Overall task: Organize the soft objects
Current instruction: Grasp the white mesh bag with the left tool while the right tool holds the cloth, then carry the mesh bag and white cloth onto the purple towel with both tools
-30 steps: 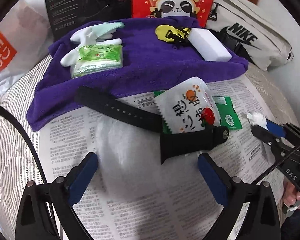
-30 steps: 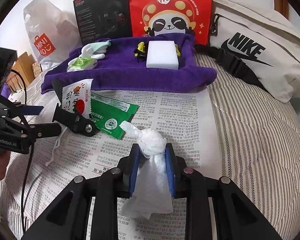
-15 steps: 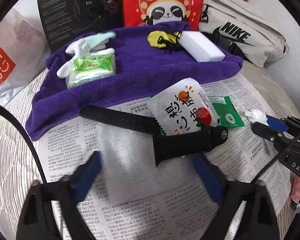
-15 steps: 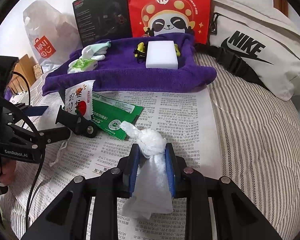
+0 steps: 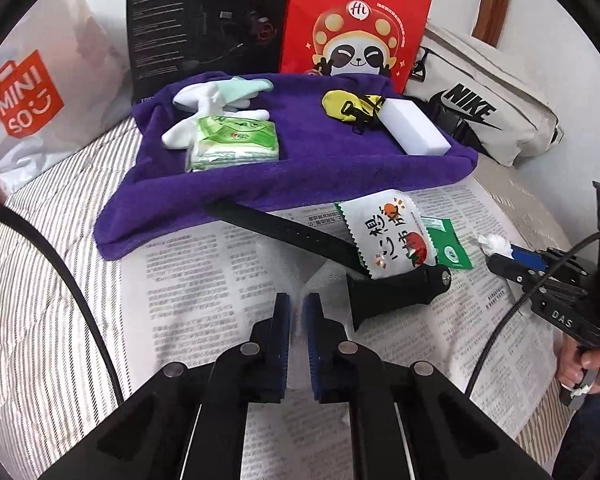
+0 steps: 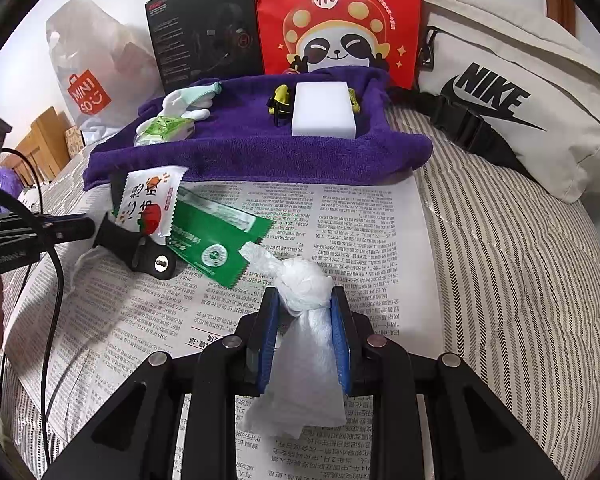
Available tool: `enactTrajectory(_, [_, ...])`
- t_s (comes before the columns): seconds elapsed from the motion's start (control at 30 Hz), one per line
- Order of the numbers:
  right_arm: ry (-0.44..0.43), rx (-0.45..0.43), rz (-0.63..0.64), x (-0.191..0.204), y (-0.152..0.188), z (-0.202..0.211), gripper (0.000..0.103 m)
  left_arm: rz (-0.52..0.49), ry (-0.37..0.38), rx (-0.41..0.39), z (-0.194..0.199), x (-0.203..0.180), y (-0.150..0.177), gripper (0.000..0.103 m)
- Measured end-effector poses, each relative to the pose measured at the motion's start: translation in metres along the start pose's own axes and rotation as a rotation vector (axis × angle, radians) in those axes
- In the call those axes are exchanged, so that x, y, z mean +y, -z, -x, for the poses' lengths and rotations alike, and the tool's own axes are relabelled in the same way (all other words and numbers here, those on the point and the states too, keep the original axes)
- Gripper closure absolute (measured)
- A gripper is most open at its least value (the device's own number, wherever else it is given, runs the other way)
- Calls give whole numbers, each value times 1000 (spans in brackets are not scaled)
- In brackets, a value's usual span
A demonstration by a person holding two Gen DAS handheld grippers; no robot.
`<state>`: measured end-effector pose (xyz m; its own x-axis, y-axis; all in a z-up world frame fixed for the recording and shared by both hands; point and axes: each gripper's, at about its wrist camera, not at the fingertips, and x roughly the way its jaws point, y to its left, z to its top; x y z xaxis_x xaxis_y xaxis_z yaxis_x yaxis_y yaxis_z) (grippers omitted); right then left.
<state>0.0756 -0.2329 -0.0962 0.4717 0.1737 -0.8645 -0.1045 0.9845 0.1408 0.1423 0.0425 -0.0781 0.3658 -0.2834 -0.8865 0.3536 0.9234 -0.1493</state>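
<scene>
Knotted white plastic bag [image 6: 304, 320] sits clamped in the right tongs [image 6: 304, 312] over the newspaper [image 6: 360, 220]; it could snag the green packet [image 6: 216, 240] beside it. Left tongs [image 5: 296, 312] pinch thin white film [image 5: 296, 276], likely to slip. Purple towel [image 5: 320, 168] lies beyond.

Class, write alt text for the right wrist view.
The right gripper is shut on a knotted white plastic bag above a newspaper on a striped bed; behind lie snack packets and a purple towel bearing a white sponge.
</scene>
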Motion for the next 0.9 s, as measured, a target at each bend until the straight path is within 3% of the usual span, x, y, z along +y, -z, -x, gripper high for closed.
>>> enactTrajectory(0.63, [-38,49,-13,9,7,18,78,80,-25,-45,61,29,32,95])
enactTrajectory(0.9, [-68,23,-2,22,2,32,79,133,25,-81,70,38,39,95])
